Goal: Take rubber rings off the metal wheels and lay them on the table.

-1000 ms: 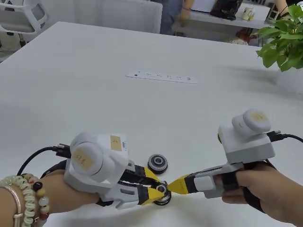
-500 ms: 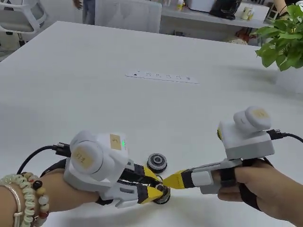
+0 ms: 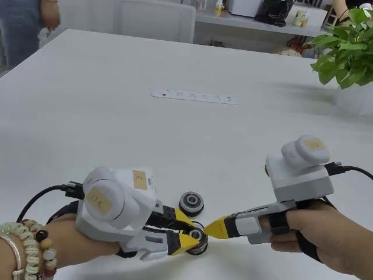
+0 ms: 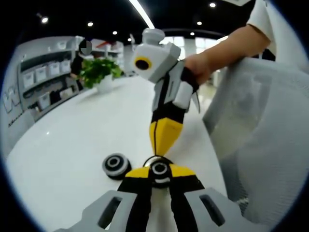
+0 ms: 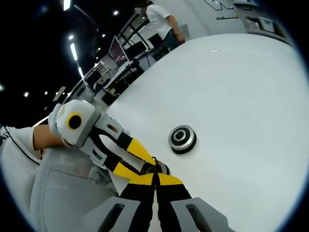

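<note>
Rubber rings: both wheels seem to carry their black rings, so I judge that none is laid on the counter (image 3: 116, 105) yet and you are at the first one.
Held wheel (image 3: 201, 244): it sits at the near edge of the counter, between the jaws of your left tool (image 3: 195, 236).
Left tool: clamped on that wheel from 9 o'clock.
Right tool (image 3: 212, 229): it comes in from 3 o'clock with its yellow jaws pressed together and the tips at the wheel's rim. I cannot tell whether rubber is caught between them.
Second wheel (image 3: 191, 202): it lies free at about 12 o'clock from the held one, just beside it, and neither tool touches it.
Pointing, second wheel: it lies flat with the bore facing up. A round disc has no long axis across the counter, and its only axis runs upward.
Pointing, held wheel: the hub face shows toward your head and along the left tool, so it looks close to flat. I cannot tell the exact tilt.
Left to do: strip this ring, lay it down, then do the same for the second wheel.
</note>
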`<state>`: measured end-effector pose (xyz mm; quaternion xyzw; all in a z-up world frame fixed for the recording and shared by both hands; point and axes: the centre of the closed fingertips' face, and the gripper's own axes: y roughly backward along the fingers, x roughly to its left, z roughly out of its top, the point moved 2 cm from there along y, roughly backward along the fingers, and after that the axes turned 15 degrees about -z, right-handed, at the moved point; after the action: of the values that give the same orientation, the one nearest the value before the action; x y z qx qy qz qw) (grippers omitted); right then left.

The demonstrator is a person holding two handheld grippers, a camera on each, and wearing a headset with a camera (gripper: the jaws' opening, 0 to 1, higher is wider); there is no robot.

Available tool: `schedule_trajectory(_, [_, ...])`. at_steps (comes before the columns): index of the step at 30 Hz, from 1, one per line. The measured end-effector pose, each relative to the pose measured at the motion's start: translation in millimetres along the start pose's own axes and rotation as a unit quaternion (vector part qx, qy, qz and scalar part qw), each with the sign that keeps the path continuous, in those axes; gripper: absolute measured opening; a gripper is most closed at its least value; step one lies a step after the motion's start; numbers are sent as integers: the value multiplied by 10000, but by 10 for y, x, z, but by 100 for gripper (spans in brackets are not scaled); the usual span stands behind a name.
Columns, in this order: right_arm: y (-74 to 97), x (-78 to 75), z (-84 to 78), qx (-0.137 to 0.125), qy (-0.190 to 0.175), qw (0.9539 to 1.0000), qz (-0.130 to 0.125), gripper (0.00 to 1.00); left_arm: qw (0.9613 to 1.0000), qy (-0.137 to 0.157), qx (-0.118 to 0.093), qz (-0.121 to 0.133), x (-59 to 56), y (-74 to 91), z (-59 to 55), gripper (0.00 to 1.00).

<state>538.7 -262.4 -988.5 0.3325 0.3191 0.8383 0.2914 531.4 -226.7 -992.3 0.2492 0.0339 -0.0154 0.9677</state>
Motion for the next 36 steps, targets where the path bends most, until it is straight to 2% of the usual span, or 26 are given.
schedule_trajectory(3, [3,-2,1,3,-7,10000,-3,0,10000,22,-17,-18,0,17,18,14])
schedule_trajectory(5, [10,-10,8,-5,-10,10000,-21,0,10000,-24,66,-67,-12,36,15,13])
schedule_trajectory(7, [25,-22,24,-39,-37,10000,-26,0,9999,-39,61,-83,-22,62,33,13])
schedule_trajectory(9, [43,-30,43,-81,-61,9999,-31,0,9999,49,-35,-141,-43,87,69,16])
schedule_trajectory(15, [104,-39,100,-228,-123,9996,-78,0,9996,16,-208,-168,-83,188,190,23])
schedule_trajectory(18, [108,-41,111,-279,-153,9995,-83,0,9992,101,-350,-191,-83,249,275,32])
schedule_trajectory(19, [109,-44,115,-286,-160,9994,-87,0,9991,97,-337,-250,-98,260,288,35])
schedule_trajectory(20, [111,-45,115,-284,-179,9994,-90,0,9989,88,-216,-414,-144,280,275,40])
schedule_trajectory(24, [124,-48,114,-283,-176,9994,-106,0,9992,2,-107,-395,-150,384,315,48])
schedule_trajectory(28, [140,-25,136,-334,-199,9992,-83,0,9991,8,-141,-393,-161,490,422,58])
schedule_trajectory(32, [148,-13,159,-382,-187,9991,-52,0,9992,-62,-179,-355,-223,619,478,60])
schedule_trajectory(36, [176,5,203,-454,-194,9988,-3,0,9995,-73,-188,-222,-257,769,469,62])
